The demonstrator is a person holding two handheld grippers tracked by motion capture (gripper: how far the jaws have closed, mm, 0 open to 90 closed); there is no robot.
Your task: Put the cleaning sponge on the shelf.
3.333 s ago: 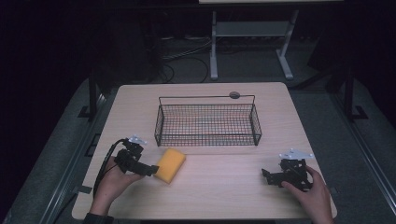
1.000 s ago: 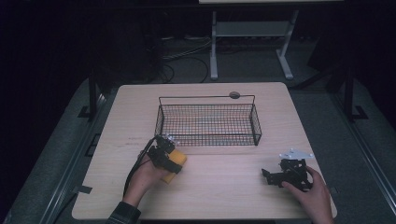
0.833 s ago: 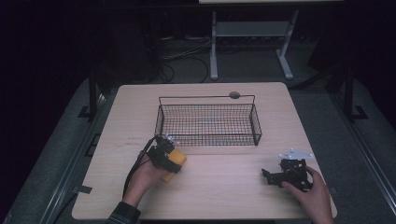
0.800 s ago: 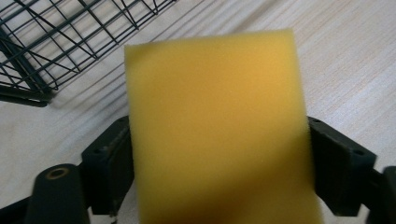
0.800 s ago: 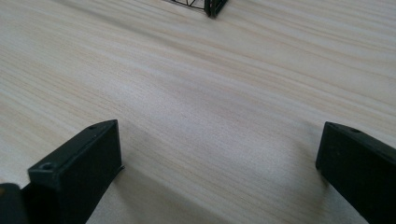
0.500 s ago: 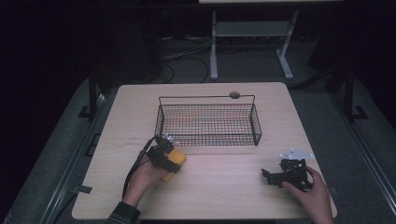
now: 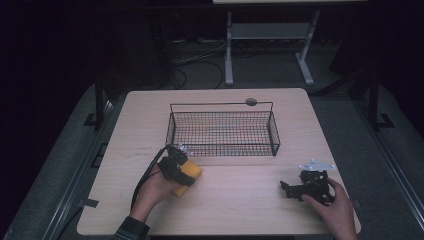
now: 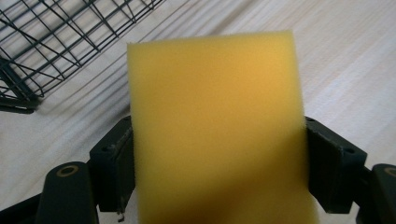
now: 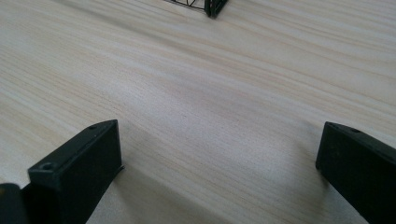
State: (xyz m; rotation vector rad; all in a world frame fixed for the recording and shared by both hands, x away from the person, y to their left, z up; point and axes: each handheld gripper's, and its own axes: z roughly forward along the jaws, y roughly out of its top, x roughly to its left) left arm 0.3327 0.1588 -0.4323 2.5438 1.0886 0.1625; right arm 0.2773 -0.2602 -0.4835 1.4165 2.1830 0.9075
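High view: my left gripper [image 7: 180, 167] sits over the yellow sponge [image 7: 189, 175] on the wooden table [image 7: 240, 200], just in front of the wire basket's [image 7: 222, 127] near-left corner. The sponge is on the tabletop, outside the basket, which looks to have nothing in it. My right gripper [image 7: 302, 187] rests near the table's right edge, well apart from sponge and basket, my hand [image 7: 332, 210] behind it.

Left gripper view: the sponge [image 8: 215, 126] stands between my two black jaws, whose pads [image 8: 119, 163] meet its sides; they have just been closing in on it, and I judge the grip made, though a light one, as the foam shows little squeeze. A corner of the basket [image 8: 56, 42] lies beyond, upper left, with bare table [image 8: 355, 60] to the right.

Right gripper view: my right jaws stand wide apart over plain wood grain [image 9: 210, 107], nothing between them; a basket corner [image 9: 212, 7] peeks in at the top.

As I judge it, the grasp is done; lifting the sponge, carrying it over the rim and letting it go inside the basket are all left to do.
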